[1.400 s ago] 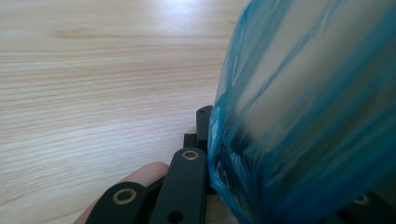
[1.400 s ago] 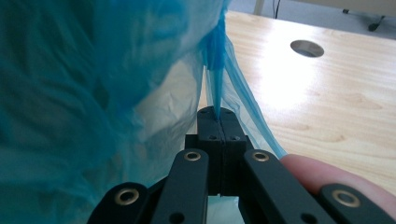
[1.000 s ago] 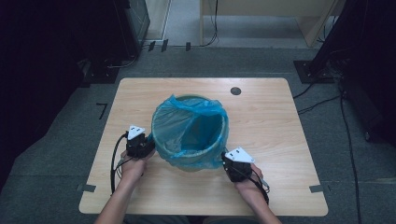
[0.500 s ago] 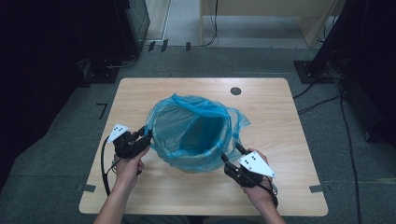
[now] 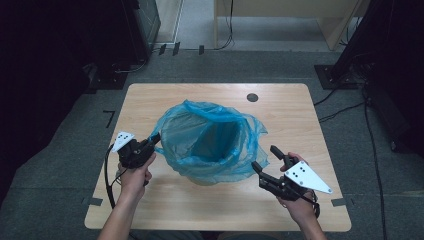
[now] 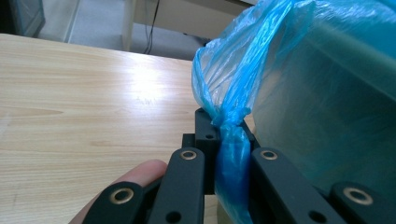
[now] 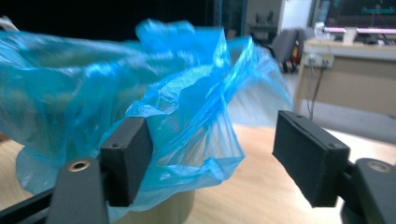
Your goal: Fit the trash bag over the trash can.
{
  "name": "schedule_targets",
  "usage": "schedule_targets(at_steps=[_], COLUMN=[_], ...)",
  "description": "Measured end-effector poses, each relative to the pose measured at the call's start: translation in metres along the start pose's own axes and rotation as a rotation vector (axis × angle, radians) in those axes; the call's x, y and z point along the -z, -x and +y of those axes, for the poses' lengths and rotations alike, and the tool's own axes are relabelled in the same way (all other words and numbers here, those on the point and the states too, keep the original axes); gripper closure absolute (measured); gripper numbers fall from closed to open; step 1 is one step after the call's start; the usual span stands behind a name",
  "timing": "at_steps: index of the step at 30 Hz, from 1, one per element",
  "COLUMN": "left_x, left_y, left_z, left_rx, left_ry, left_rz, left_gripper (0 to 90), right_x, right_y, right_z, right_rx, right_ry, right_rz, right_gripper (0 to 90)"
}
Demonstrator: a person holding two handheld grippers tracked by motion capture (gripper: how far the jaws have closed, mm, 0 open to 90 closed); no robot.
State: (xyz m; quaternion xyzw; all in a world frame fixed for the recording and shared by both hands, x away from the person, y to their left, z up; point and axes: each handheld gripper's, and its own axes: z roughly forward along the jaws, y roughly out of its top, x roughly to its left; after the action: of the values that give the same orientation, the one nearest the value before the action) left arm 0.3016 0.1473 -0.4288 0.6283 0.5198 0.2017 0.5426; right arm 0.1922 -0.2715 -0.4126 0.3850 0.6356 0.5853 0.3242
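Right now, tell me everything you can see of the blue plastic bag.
The blue plastic bag is thin, translucent and crinkled, lining a round bin that stands mid-table. Its mouth gapes open upward, and its loose rim is ruffled and spills over the bin's outside. On one side a bunched, twisted strand is clamped in the left gripper. On the other side the film drapes against one jaw of the right gripper, whose jaws stand wide apart.

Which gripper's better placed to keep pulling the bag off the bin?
Left. The left gripper is shut on a bunched fold of the blue bag. The right gripper is open, with the bag edge loose beside one of its fingers.
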Motion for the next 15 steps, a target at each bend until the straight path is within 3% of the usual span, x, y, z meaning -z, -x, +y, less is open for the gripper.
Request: schedule_targets(at_steps=[3, 6, 7, 11, 12, 13, 15], left_x=[-0.001, -0.001, -0.001, -0.006, -0.008, -0.009, -0.012], left_y=[-0.003, -0.009, -0.011, -0.017, -0.019, -0.020, -0.021], left_z=[0.003, 0.006, 0.007, 0.002, 0.000, -0.002, -0.005], left_rx=[0.010, 0.033, 0.040, 0.039, 0.038, 0.048, 0.064], left_ry=[0.005, 0.010, 0.009, -0.025, -0.039, -0.048, -0.060], left_rz=[0.014, 0.047, 0.055, 0.074, 0.079, 0.077, 0.064], left_gripper=[86.6, 87.1, 87.3, 86.6, 85.6, 80.5, 76.6], right_x=[0.003, 0.005, 0.006, 0.010, 0.009, 0.003, -0.001], right_y=[-0.001, -0.003, -0.003, 0.005, 0.006, 0.007, 0.007], right_z=[0.010, 0.015, 0.014, 0.013, 0.015, 0.021, 0.024], right_rx=[0.029, 0.079, 0.091, 0.078, 0.064, 0.051, 0.049], right_ry=[0.034, 0.012, 0.003, 0.008, 0.016, 0.029, 0.034], right_rz=[0.051, 0.124, 0.127, 0.114, 0.097, 0.047, 0.020], right_gripper=[24.7, 18.9, 19.0, 22.6, 25.1, 30.2, 34.0])
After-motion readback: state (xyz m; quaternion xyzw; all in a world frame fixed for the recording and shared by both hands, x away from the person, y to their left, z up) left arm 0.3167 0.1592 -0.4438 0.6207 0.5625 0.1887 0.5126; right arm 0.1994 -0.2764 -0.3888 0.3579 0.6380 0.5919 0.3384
